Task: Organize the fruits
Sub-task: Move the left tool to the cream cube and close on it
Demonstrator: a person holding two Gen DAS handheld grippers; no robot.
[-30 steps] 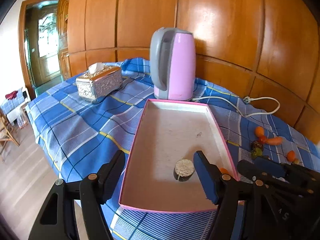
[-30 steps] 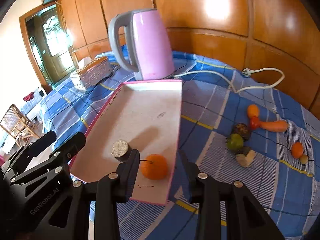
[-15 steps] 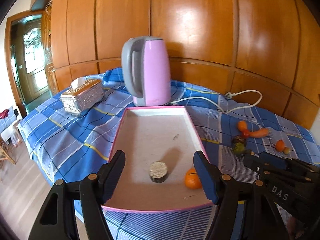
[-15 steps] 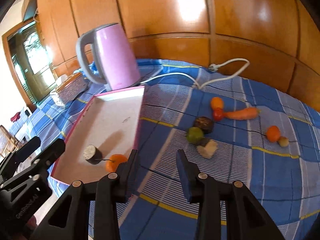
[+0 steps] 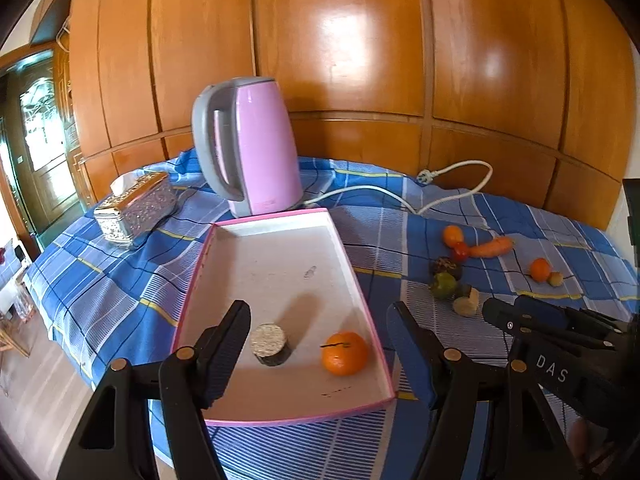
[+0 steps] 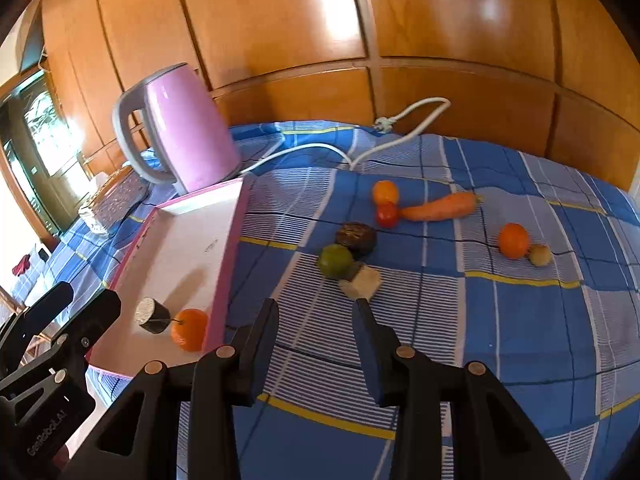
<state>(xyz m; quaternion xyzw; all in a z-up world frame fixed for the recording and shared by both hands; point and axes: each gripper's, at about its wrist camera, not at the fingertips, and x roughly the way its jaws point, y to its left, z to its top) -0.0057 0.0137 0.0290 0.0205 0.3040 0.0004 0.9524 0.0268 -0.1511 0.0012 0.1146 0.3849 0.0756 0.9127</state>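
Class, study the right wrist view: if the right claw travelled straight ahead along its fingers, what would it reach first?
Probably the pale cut wedge piece beside the round green fruit, straight ahead of the open right claw; only blue checked tablecloth lies between, though depth is uncertain.

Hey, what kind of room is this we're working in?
Probably a home dining or living room: a table under a blue plaid cloth, a pink electric kettle, a tissue box, and wood-panelled walls.
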